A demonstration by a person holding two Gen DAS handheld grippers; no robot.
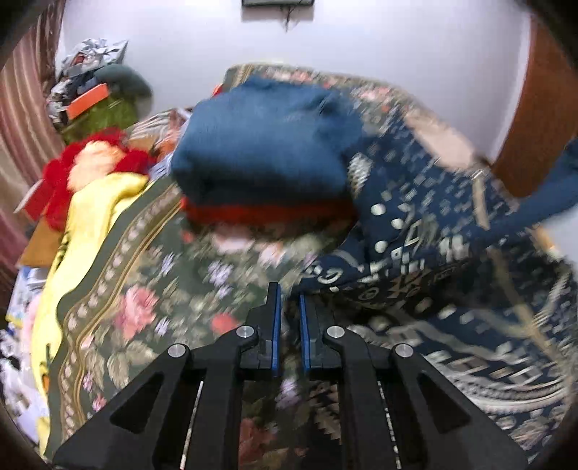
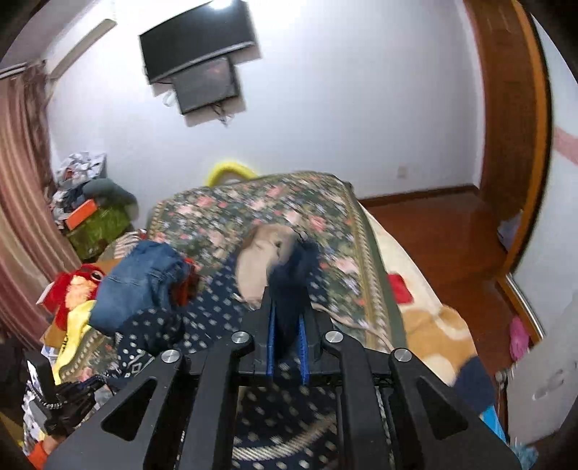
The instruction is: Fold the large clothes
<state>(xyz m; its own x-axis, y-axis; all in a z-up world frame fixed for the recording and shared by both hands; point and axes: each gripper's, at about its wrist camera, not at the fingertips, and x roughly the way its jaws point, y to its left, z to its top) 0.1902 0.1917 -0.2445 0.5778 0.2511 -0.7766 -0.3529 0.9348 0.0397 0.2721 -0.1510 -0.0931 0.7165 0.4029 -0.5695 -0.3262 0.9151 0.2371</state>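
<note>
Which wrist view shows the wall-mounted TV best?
The right wrist view: the whole dark TV shows on the white wall, with a smaller screen below it. The left wrist view catches only a dark sliver at its top edge.

Each view is taken from behind a hand-held gripper, along its two fingers. The left wrist view is angled steeply down, close over the floral bedspread (image 1: 144, 289). The right wrist view is raised higher, toward the wall (image 2: 343, 108). Bedspread, folded jeans (image 1: 263, 144) and wall are shared.
</note>
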